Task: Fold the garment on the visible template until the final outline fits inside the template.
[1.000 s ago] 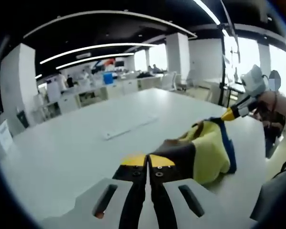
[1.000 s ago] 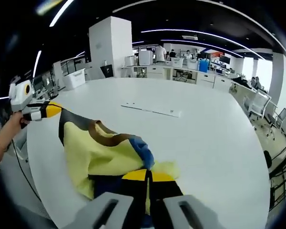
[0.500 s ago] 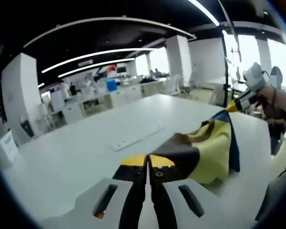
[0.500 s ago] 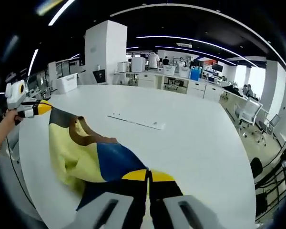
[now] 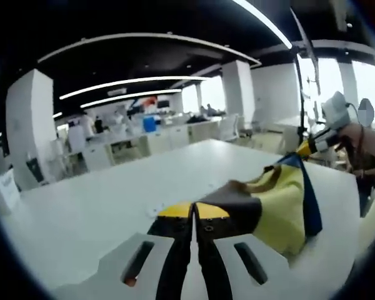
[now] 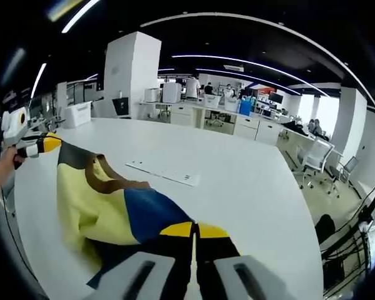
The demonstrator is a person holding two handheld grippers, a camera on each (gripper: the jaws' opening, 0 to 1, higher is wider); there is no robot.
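- Two grippers hold one garment (image 6: 112, 209) between them, stretched above the white tabletop (image 6: 237, 187).
- We see our left gripper (image 5: 194, 215) with its jaws pressed together on a dark corner of the cloth; yellow and blue panels run off to the right.
- Our right gripper (image 6: 195, 232) has its jaws clamped on the near blue and yellow edge.
- Far across the tabletop lies a thin white strip (image 6: 162, 173), well apart from the garment.

yellow, blue, brown garment (image 6: 106, 209), white table (image 6: 237, 187)
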